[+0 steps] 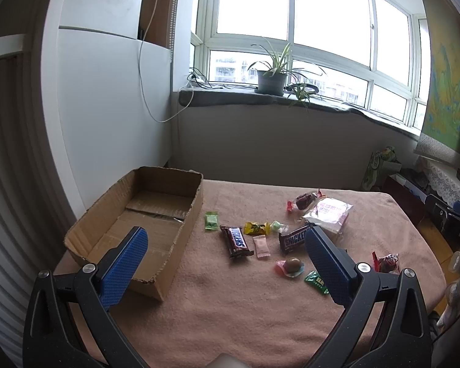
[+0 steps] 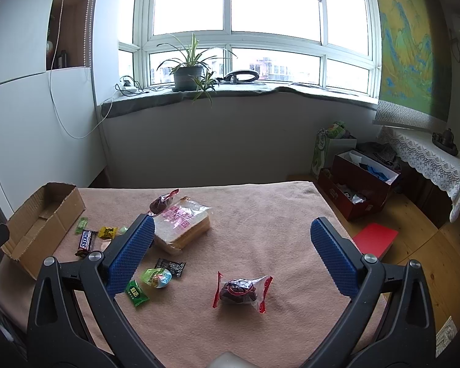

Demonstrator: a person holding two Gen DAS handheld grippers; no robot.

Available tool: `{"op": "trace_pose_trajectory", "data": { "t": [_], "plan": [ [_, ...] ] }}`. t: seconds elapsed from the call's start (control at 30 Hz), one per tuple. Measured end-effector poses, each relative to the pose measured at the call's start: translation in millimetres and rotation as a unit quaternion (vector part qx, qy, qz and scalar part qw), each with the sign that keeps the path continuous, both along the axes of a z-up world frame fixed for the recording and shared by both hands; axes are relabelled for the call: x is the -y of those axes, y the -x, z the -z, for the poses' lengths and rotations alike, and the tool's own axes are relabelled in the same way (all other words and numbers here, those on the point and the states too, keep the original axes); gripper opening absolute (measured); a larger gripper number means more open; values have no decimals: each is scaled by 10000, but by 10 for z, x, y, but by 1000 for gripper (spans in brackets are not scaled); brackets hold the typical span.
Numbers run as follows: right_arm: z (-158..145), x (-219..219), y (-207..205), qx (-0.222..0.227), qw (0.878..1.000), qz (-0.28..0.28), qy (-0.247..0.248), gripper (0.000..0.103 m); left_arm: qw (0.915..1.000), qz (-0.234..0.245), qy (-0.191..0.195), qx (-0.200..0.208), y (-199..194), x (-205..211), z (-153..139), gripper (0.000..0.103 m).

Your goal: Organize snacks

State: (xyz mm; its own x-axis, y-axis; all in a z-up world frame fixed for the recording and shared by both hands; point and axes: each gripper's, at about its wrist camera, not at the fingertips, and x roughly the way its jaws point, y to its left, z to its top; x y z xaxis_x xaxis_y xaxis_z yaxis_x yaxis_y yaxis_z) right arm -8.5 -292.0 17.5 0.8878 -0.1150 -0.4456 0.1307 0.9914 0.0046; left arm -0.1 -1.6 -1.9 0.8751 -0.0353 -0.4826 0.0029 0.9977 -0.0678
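An empty cardboard box [image 1: 156, 214] sits at the table's left; it also shows in the right wrist view [image 2: 46, 211]. Snacks lie scattered on the pink cloth: a Snickers bar [image 1: 234, 240], a second Snickers bar [image 1: 291, 237], a green candy [image 1: 211, 220], a yellow candy [image 1: 256, 228], a pink sachet [image 1: 261, 247], a bagged bread [image 2: 182, 225], a red-edged date pack [image 2: 240, 289]. My left gripper [image 1: 225, 242] is open above the Snickers area. My right gripper [image 2: 231, 234] is open above the date pack. Both are empty.
The table [image 2: 260, 208] is covered by a pink cloth. A potted plant [image 2: 187, 73] stands on the windowsill. Dark red boxes [image 2: 357, 184] and a red book [image 2: 374, 239] lie on the floor at the right. A white wall [image 1: 107, 107] is behind the box.
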Motion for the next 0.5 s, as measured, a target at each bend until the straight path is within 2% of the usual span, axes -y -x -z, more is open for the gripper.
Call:
{"op": "trace_pose_trajectory", "data": {
  "t": [0.5],
  "plan": [
    [18,1,7,-17,10000,-3,-16,103,10000,31,-26,-4,13,48,0,102]
  ]
}}
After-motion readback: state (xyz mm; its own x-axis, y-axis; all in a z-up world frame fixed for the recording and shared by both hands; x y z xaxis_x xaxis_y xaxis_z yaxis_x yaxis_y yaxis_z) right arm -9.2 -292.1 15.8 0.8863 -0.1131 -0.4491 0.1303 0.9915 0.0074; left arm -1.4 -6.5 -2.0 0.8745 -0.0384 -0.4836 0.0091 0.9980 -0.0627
